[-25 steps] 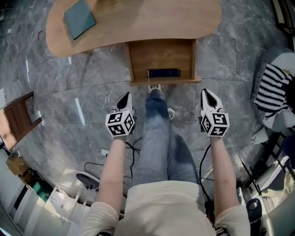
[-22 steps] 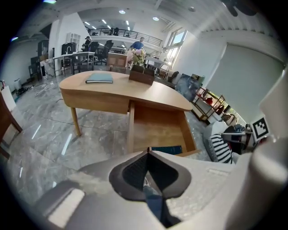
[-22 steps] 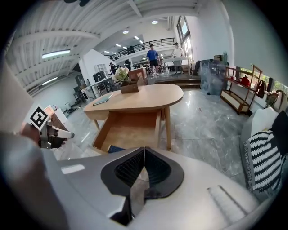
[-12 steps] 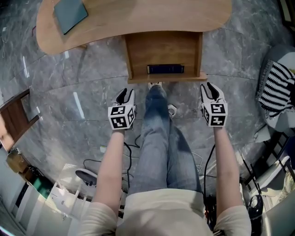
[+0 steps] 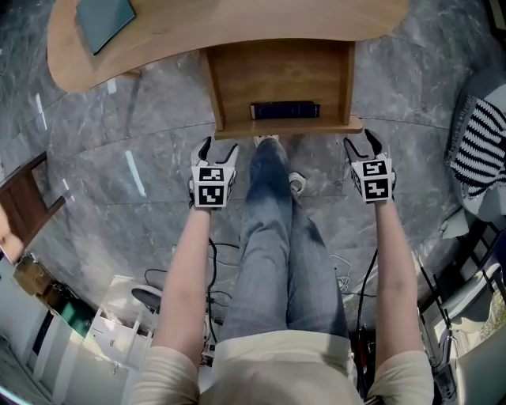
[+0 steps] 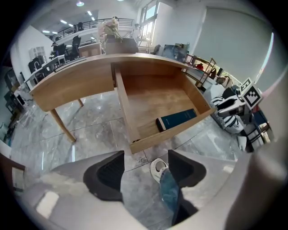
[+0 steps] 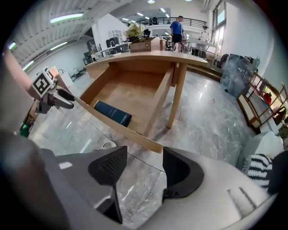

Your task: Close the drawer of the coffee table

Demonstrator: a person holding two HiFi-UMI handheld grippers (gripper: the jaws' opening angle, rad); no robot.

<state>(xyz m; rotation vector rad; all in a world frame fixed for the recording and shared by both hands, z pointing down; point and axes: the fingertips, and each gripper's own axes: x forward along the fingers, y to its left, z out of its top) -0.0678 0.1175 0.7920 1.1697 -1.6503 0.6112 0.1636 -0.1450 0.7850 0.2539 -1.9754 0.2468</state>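
So the drawer is left pulled well out from under the counter, with a dark blue book lying along its front wall. The left gripper and right gripper are held just short of the drawer's front corners, one each. Both sets of jaws have just been opened wide, and only floor is seen between them.

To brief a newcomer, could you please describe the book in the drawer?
Under the curved wooden coffee table, the drawer stands pulled open. Inside, against its front panel, lies the dark navy book; the teal book lies on the table.
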